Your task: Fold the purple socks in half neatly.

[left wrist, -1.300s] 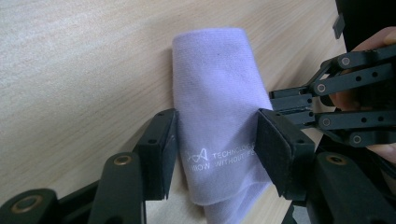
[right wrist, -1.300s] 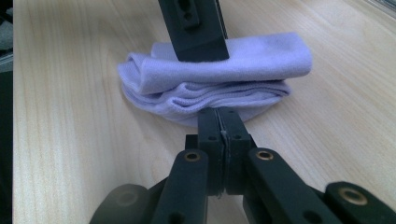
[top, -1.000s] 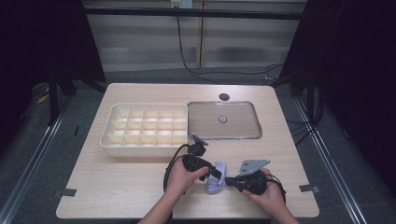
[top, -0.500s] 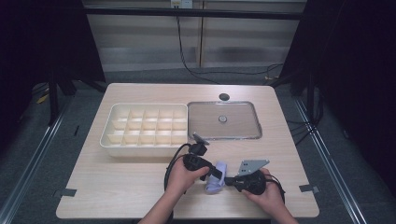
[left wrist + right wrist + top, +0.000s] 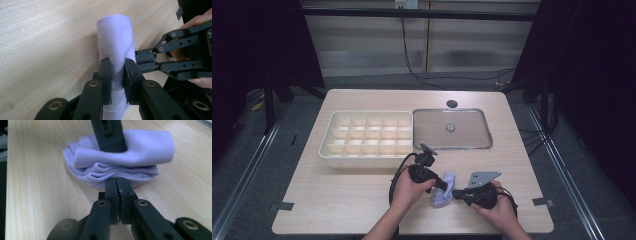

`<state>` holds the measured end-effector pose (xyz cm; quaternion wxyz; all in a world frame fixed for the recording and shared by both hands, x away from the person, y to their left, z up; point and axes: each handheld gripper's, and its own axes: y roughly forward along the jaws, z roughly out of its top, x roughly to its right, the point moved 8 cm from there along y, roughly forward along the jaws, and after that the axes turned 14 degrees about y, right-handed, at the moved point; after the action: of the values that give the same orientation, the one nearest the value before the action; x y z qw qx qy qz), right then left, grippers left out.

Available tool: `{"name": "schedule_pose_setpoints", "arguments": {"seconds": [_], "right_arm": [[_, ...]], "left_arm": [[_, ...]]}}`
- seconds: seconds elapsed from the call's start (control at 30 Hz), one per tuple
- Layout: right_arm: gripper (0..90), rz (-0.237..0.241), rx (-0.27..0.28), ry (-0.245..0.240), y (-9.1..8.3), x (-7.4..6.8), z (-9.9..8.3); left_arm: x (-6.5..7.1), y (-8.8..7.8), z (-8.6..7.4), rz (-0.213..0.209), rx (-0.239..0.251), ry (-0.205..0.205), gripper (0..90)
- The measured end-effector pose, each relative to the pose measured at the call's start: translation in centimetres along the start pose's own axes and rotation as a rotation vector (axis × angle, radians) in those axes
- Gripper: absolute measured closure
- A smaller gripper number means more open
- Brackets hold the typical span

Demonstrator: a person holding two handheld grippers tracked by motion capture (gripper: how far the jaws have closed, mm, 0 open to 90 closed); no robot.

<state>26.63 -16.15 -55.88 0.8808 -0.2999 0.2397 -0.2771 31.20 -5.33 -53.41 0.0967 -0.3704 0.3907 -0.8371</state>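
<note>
Near the worktop's [image 5: 337,200] front edge, both grippers pinch the lilac cloth [image 5: 443,195]: the left gripper [image 5: 117,75], just closed, and the right gripper [image 5: 117,185].

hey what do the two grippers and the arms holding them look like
Both grippers are black. The left gripper has flat rectangular pads on jointed bars with brass-coloured pivot pins, and a black cable loops from it. The right gripper is built the same way and carries a grey three-cornered plate on top. The forearms are bare, no sleeves in view.
</note>
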Motion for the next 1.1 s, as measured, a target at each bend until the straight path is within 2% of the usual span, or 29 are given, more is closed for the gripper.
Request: {"name": "schedule_pose_setpoints", "arguments": {"seconds": [0.3,0.5,0.83,0.93,0.97,1.03,1.1], "right_arm": [[76.7,-0.012,0.027,0.016,-0.5,0.7,0.0],[55.0,-0.052,0.052,0.057,-0.9,1.6,0.2],[38.1,-0.092,0.043,0.047,-0.7,2.3,0.1],[34.7,-0.107,0.03,0.036,-0.5,2.4,-0.1],[33.5,-0.104,0.033,0.037,-0.5,2.4,-0.1],[31.0,-0.113,0.035,0.036,-0.5,2.5,0.0],[28.0,-0.114,0.029,0.039,-0.4,2.6,-0.1]], "left_arm": [[-0.7,-1.9,0.1,0.018,0.005,-0.007,78.4],[-1.1,-3.1,0.0,0.034,-0.003,-0.004,78.3],[-1.4,-4.7,0.4,0.084,-0.034,0.011,78.1],[-1.4,-5.3,0.6,0.099,-0.031,-0.004,78.1],[-1.6,-5.6,0.5,0.099,-0.052,0.018,78.1],[-1.5,-5.9,0.6,0.109,-0.056,0.009,78.0],[-1.7,-6.5,0.6,0.119,-0.069,0.023,78.0]]}}
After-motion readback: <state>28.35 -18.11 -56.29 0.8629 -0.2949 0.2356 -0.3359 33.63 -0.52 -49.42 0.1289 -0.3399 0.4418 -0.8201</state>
